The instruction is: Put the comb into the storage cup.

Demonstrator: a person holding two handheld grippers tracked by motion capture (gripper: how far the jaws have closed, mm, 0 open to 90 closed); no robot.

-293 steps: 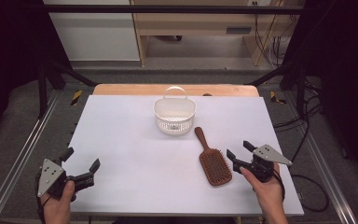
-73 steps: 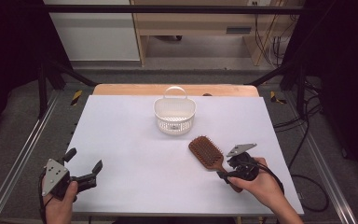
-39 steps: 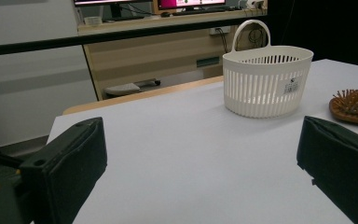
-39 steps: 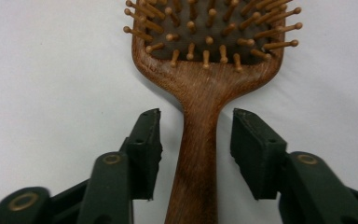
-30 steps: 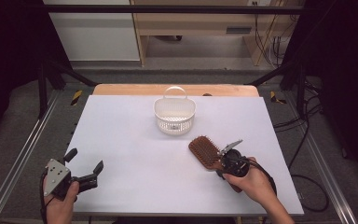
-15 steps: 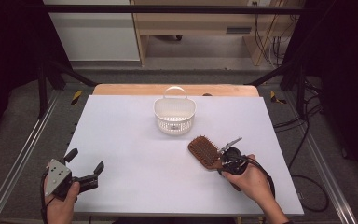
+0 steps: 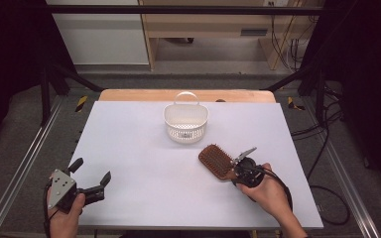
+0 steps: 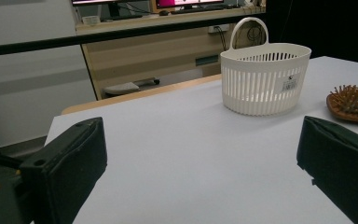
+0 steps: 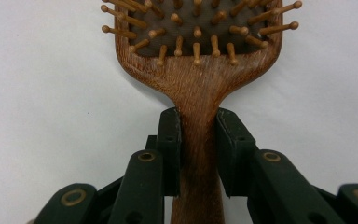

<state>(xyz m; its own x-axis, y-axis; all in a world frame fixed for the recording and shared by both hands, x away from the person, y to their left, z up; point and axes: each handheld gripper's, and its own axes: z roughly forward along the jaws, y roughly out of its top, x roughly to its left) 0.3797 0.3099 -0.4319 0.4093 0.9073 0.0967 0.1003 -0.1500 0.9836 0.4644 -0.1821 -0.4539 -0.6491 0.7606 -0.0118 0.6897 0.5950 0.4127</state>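
Gripping the wooden hairbrush (image 9: 198,88) by its handle, the right tongs (image 9: 198,154) press one black pad on each flank of the narrow neck, just below the paddle head; the jaws have just been closing onto it. The brush is reddish-brown, with visible grain, a broad rounded-rectangular head and round-tipped wooden pins set in a dark cushion. In the right gripper view the upper head is cut off by the frame edge, and the handle's end is hidden between the tongs' linkages. In the high view the hairbrush (image 7: 217,161) lies bristles up on the matte white table (image 7: 144,148), right of centre, its head pointing up-left from the right tongs (image 7: 234,171), whose tips are hard to make out there. The white plastic basket (image 7: 186,121), oval with slotted walls and a loop handle, stands near the brush's head, apart from it. The left tongs (image 7: 90,171) rest at the table's near left corner, jaws wide apart and holding nothing, well apart from the brush.
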